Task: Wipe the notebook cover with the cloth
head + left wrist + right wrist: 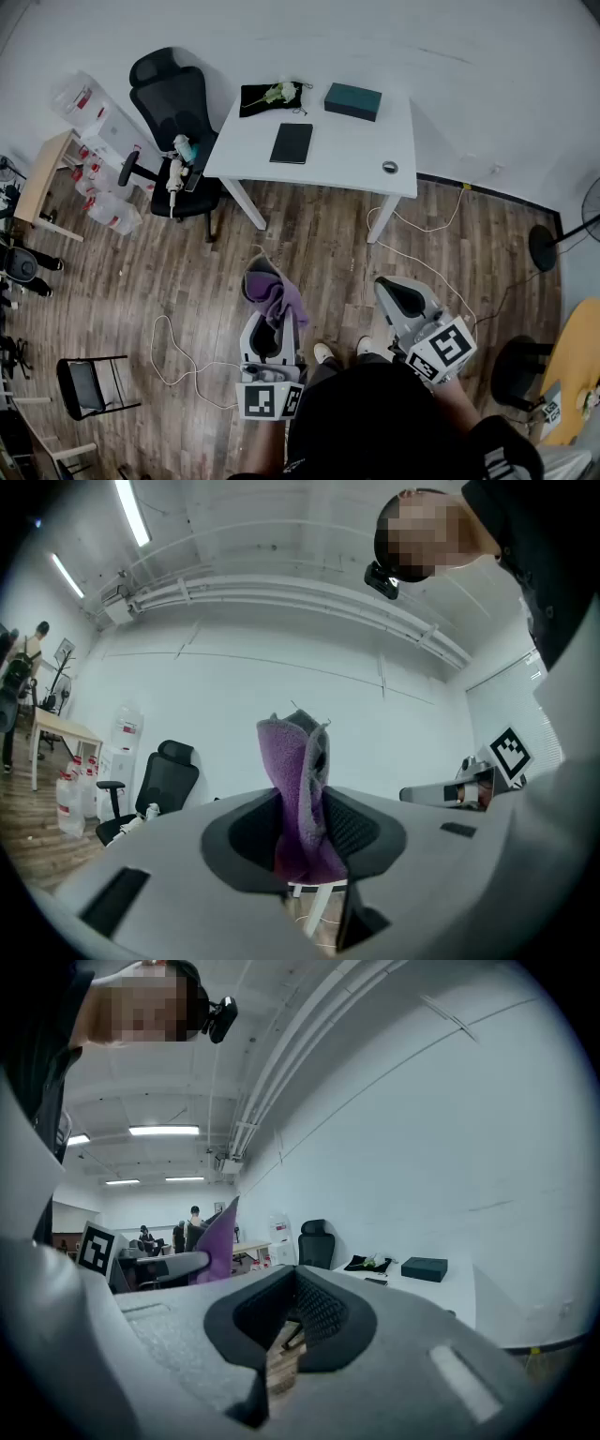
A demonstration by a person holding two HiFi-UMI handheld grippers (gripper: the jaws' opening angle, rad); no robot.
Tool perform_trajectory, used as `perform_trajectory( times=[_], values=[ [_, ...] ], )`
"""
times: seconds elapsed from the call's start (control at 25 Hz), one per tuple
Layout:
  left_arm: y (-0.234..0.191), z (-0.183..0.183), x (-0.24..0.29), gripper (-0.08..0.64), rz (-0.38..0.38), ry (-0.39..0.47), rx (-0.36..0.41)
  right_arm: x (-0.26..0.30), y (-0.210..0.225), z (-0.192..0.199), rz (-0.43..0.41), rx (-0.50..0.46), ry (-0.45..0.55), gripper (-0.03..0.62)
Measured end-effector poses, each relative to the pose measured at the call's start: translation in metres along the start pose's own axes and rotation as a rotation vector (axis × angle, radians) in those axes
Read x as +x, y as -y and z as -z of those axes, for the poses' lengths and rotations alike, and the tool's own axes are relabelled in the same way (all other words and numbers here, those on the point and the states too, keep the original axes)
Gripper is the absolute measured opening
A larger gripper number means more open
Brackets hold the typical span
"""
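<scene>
At the far left of the head view, a black office chair (pixel 173 111) stands on the wooden floor (pixel 319 239) against the left end of a white desk (pixel 347 157). Below it, close to the person, the left tool (pixel 272 323) is clenched on a purple cloth (pixel 279 298). The left gripper view shows the cloth (pixel 298 780) pinched between the black pads of that tool (pixel 305 834), its free end standing up above them, one face purple and the other grey. The dark notebook (pixel 292 142) lies flat and closed near the middle of the desk, well apart from both tools. Behind it rest a black mat (pixel 258 98) with flowers (pixel 279 92) on it, and to the right a dark teal box (pixel 352 101). A small roll (pixel 390 167) sits near the desk's right front edge. The right tool (pixel 401 298) hangs over the floor; in the right gripper view its (pixel 295 1321) jaws meet at the tips with nothing between them.
</scene>
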State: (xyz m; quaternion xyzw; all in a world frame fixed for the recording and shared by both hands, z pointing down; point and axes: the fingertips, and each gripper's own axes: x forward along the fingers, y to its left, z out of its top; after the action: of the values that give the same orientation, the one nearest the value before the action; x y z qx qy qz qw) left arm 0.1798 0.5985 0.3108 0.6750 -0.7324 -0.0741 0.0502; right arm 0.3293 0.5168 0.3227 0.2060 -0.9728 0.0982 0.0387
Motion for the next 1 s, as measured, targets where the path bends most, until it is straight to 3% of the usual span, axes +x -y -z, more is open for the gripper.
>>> perform_trajectory(
  times=[0.36,0.72,1.0],
  values=[
    [0.066,0.003,0.022,0.124,0.036,-0.018,0.001,-0.038,0.056,-0.002,0.001,0.022,0.004,0.005],
    [0.079,0.003,0.029,0.124,-0.015,0.002,0.014,-0.045,0.067,-0.004,-0.041,0.045,0.031,0.005],
    [0.099,0.011,0.029,0.124,-0.055,0.037,-0.001,-0.056,0.081,-0.005,-0.095,-0.007,0.034,0.005]
  ],
)
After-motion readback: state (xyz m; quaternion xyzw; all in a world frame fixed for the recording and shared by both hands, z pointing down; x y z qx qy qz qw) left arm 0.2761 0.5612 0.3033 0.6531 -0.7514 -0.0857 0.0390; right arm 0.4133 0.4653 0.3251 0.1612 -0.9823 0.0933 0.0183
